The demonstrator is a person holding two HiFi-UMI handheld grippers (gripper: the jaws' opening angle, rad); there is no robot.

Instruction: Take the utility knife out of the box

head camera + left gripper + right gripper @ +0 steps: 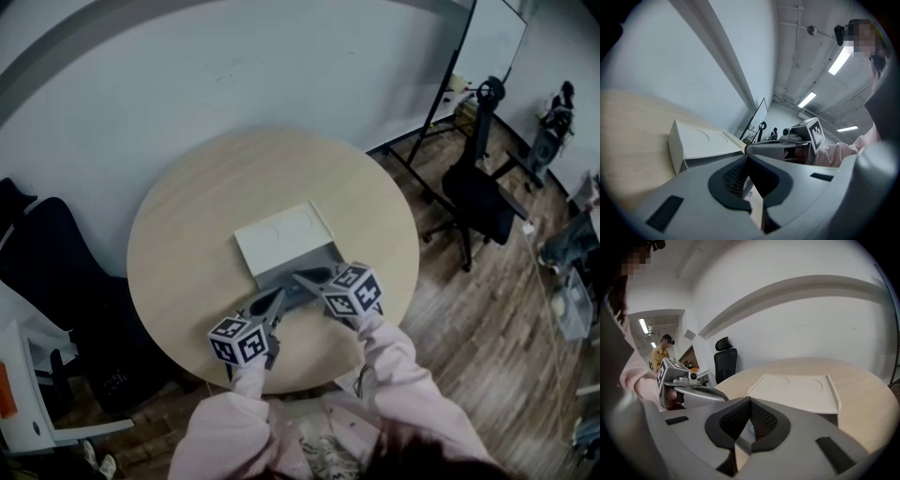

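With fingers clenched empty, the left gripper (278,300) and right gripper (302,278) should open before entering the box (281,239) mid-bench (187,234).

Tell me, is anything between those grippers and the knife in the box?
Yes. The white lid covers the box, so no knife shows. The left gripper and right gripper, both shut, are at its near side.

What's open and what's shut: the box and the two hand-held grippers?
Left hand-held gripper: shut, nothing in it.
Right hand-held gripper: shut, nothing in it.
Box: flat on the table, lid on top, near end looks open.
Utility knife: not in sight.
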